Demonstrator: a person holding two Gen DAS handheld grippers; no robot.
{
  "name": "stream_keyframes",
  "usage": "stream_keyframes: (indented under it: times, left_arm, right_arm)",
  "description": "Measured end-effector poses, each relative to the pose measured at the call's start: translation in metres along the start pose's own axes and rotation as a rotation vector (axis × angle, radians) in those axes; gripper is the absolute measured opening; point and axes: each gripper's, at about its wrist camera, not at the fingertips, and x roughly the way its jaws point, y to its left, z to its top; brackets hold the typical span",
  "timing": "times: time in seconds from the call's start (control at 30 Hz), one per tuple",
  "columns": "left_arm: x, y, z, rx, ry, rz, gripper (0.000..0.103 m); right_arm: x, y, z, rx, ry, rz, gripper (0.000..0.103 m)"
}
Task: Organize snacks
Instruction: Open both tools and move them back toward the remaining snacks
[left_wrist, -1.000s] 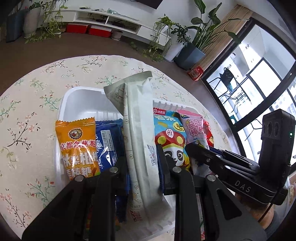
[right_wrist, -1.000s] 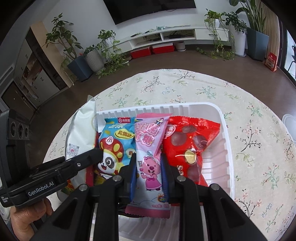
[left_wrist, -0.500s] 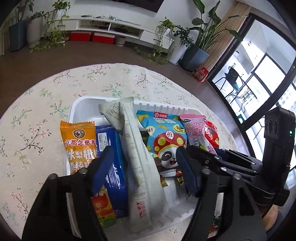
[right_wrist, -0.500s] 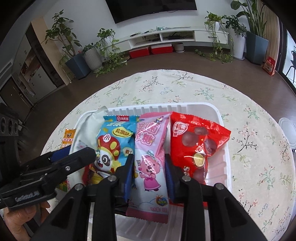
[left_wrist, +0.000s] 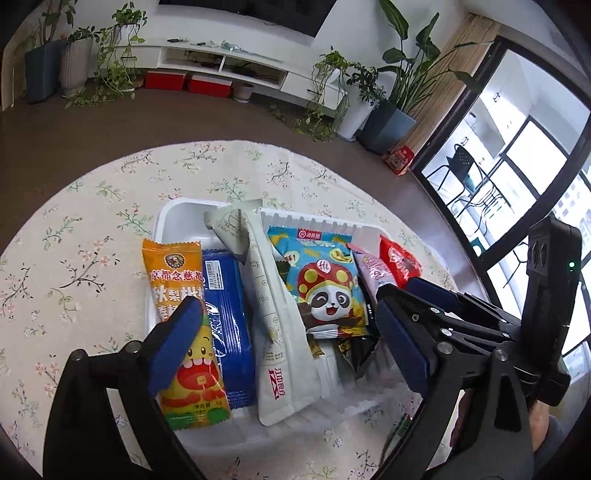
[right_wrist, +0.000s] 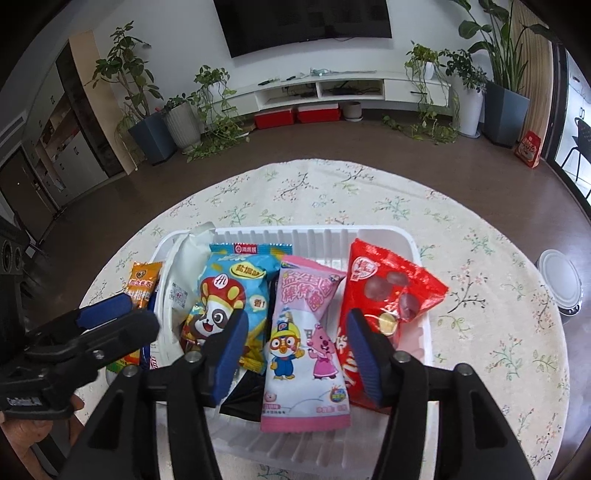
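A white plastic tray (left_wrist: 177, 218) (right_wrist: 384, 236) on the round table holds several snack packs side by side. From the left lie an orange pack (left_wrist: 181, 332), a blue pack (left_wrist: 225, 317), a long pale green pack (left_wrist: 273, 332), a panda pack (left_wrist: 321, 288) (right_wrist: 229, 295), a pink pack (right_wrist: 306, 343) and a red pack (right_wrist: 388, 291). My left gripper (left_wrist: 288, 343) is open and empty above the pale green pack. My right gripper (right_wrist: 295, 350) is open and empty, its jaws either side of the pink pack.
The table carries a floral cloth (right_wrist: 332, 192). A round white lid (right_wrist: 559, 280) lies at the table's right edge. A dark wrapper (right_wrist: 243, 395) lies under the pink pack. Potted plants and a TV bench stand far behind.
Both grippers have opened and drawn back. The left let go of the pale green pack, the right let go of the pink pack; both packs now lie in the tray.
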Motion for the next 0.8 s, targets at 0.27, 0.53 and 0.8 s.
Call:
stream_keyframes:
  times: [0.27,0.53,0.8]
  left_arm:
    - [-0.044,-0.004,-0.021,0.073,-0.05,0.053,0.103]
    - [-0.098,-0.012,-0.05,0.203,-0.149,0.113,0.103]
    - [-0.127,0.003,-0.105,0.055,-0.039,0.138,0.103]
  right_arm:
    - [-0.036,-0.008,-0.006,0.026,-0.065,-0.001,0.075]
    - [-0.07,-0.018,-0.035,0.071,-0.08,0.066,0.08]
    - [-0.116,-0.027,-0.098,0.106,-0.09,0.1,0.08]
